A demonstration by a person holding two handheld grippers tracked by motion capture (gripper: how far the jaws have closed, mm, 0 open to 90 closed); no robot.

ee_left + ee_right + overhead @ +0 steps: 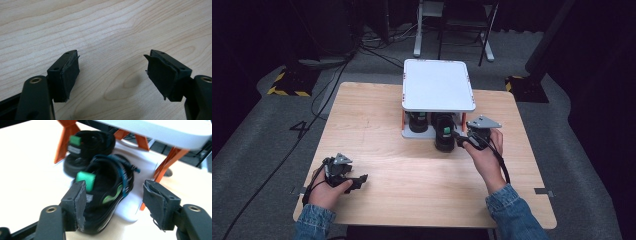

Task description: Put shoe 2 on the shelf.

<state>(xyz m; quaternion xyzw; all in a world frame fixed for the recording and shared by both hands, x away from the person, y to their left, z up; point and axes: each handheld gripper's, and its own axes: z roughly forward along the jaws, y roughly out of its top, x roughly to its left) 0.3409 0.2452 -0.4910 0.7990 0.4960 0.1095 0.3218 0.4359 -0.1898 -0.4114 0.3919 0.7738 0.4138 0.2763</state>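
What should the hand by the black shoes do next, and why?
Probably ease the right gripper forward and close it on the nearer black shoe with green trim. Its jaws stand open with that shoe's heel just between them, half off the white lower shelf of the orange-legged rack. The left gripper hangs open over the bare wooden table.

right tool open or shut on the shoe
Open. The right tool has its jaws spread, with the near shoe between them; whether they touch it, I cannot tell.

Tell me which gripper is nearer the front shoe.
Right. The right gripper is open right at the front shoe, jaws either side of its heel. The left gripper is open over bare table, far off.
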